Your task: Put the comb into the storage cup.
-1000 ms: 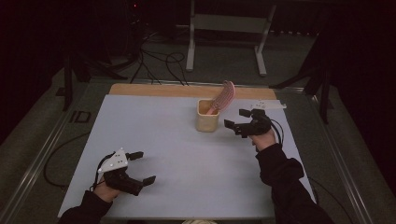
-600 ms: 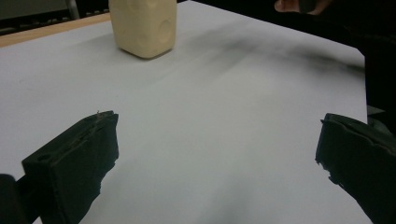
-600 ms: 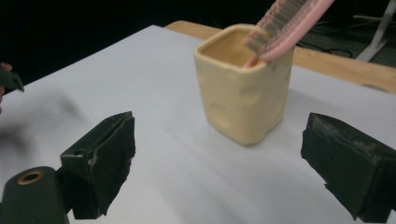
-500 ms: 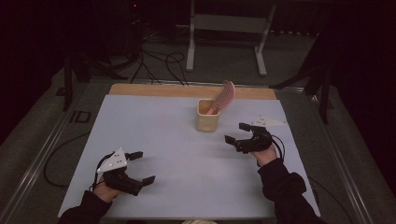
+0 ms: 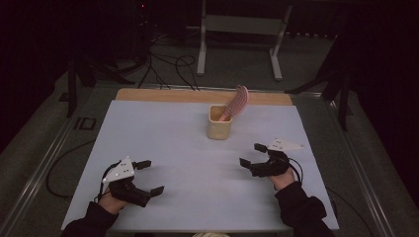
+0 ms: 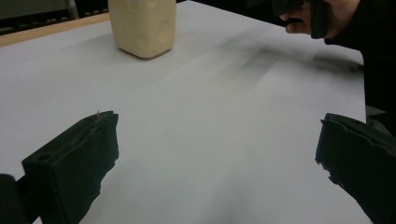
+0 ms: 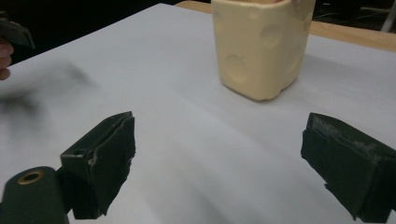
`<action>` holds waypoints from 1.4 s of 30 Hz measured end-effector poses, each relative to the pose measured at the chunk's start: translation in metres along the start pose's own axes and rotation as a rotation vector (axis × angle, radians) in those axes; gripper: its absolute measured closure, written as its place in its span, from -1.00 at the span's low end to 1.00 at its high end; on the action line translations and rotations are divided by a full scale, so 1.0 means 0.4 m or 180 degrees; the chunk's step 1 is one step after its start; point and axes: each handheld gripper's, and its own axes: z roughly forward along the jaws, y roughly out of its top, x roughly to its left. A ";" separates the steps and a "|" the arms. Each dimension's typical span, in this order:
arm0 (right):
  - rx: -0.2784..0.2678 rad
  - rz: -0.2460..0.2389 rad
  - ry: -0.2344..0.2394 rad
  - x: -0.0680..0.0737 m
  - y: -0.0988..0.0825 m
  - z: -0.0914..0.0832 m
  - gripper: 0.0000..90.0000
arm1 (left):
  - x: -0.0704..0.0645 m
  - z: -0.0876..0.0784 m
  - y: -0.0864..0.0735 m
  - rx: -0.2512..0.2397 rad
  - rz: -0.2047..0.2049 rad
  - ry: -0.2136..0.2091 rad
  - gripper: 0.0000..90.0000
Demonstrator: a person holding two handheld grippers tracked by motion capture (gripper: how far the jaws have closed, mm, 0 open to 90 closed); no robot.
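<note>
Room: dark surroundings are seen around a table (image 5: 163,148) covered by a pale sheet, with a wooden strip (image 5: 163,95) left bare along the far edge; cables (image 5: 168,66) and a metal stand (image 5: 239,29) are seen on the floor beyond.
Cup: a cream cup (image 5: 220,121) with round dimples in its walls is stood upright on the sheet, toward the far edge and slightly right of the middle; it is also seen in the left gripper view (image 6: 142,25) and the right gripper view (image 7: 261,44).
Comb: a pink comb (image 5: 237,102) is propped in the cup and is leaned to the right over its rim.
Left gripper: the left gripper (image 5: 149,177) is held low near the front left of the sheet; its jaws are spread wide and nothing is gripped.
Right gripper: the right gripper (image 5: 252,154) is held near the front right, well apart from the cup; its jaws are parted and nothing is held between them.
Writing: no brand, label or lettering can be read on the cup, the comb or the grippers.
</note>
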 end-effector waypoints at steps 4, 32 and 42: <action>0.0019 -0.0011 0.0033 0.004 -0.024 -0.010 -0.78 | 0.000 0.000 0.000 0.0000 -0.0002 -0.0004 -1.00; -0.0022 -0.0028 -0.0122 0.028 -0.147 -0.105 -0.78 | -0.001 -0.004 -0.003 -0.0016 -0.0013 0.0001 -1.00; 0.0001 -0.0093 -0.0279 0.008 -0.159 -0.113 -0.78 | -0.003 -0.001 -0.006 -0.0021 -0.0020 0.0009 -1.00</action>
